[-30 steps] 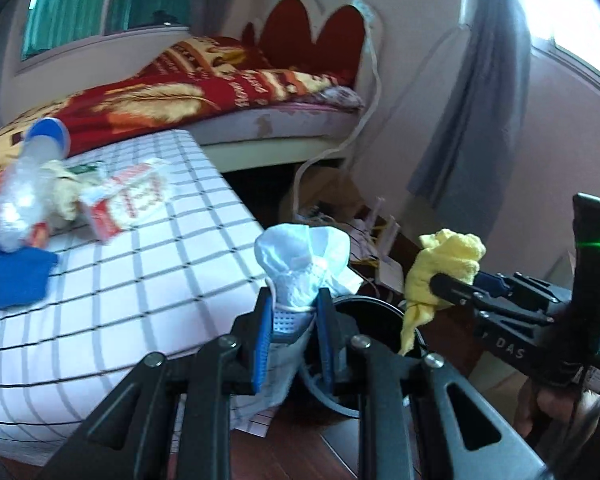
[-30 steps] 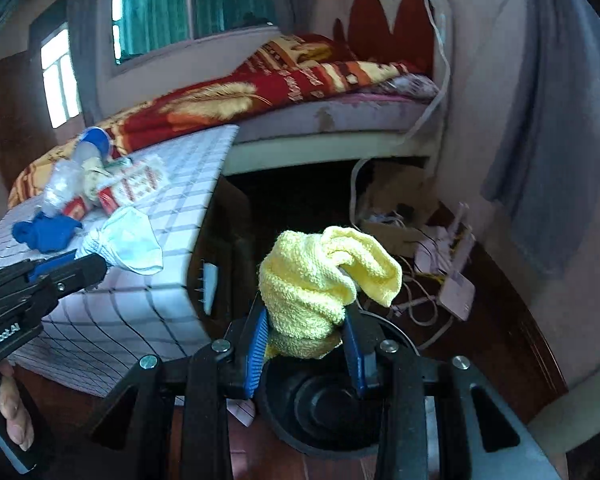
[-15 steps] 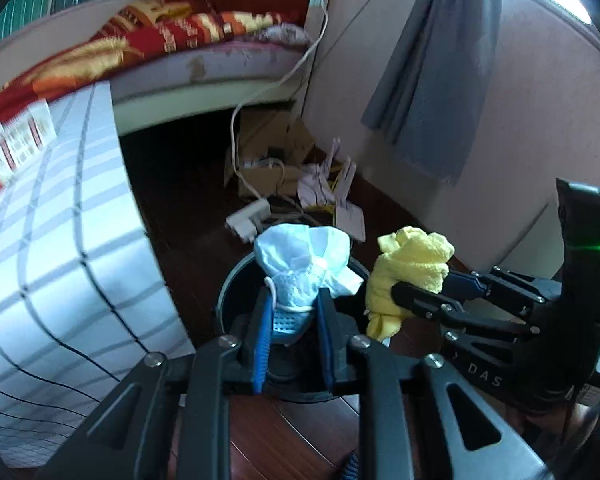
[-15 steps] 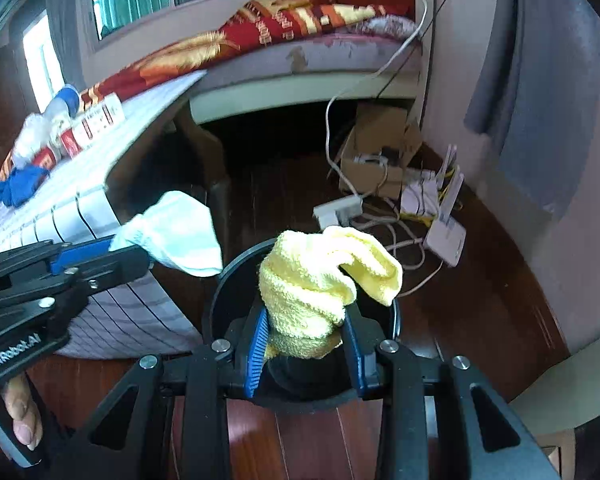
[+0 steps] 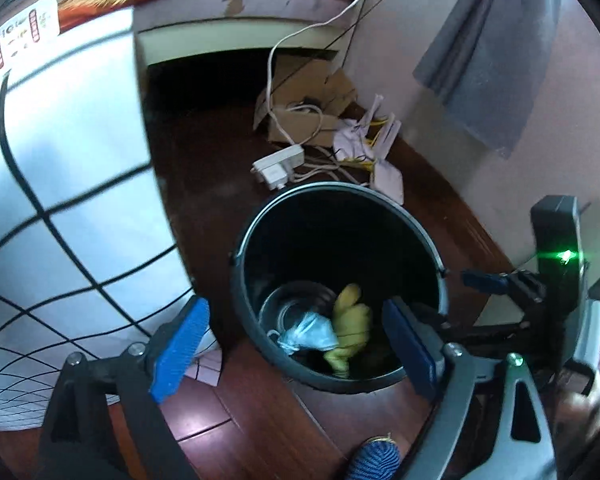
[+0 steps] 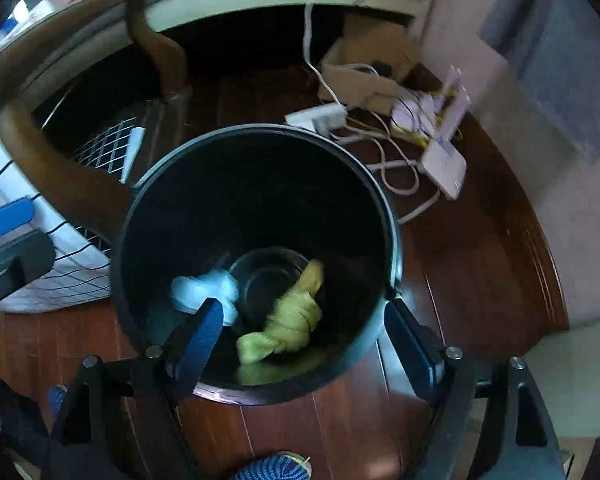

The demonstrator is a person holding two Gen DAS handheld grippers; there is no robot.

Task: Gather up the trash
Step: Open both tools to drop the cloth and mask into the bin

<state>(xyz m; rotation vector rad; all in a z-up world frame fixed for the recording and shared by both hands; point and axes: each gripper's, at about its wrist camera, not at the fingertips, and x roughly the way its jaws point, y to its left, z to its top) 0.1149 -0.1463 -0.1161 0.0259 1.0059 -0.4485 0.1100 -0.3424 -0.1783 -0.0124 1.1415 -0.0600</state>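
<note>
Both grippers hang over the black bin [image 5: 440,276] with nothing between their blue pads: the left gripper [image 5: 296,344] has its fingers spread wide, and so does the right gripper [image 6: 312,344]. Just ahead of and below the fingertips, at the bottom of the bin, the white face mask [image 5: 308,334] lies touching the yellow cloth [image 5: 350,326], the mask on the left. Beyond the bin's far rim, a white power strip [image 5: 278,164] and tangled cables lie on the wooden floor [image 5: 204,160], with a cardboard box [image 5: 312,92] farther off.
</note>
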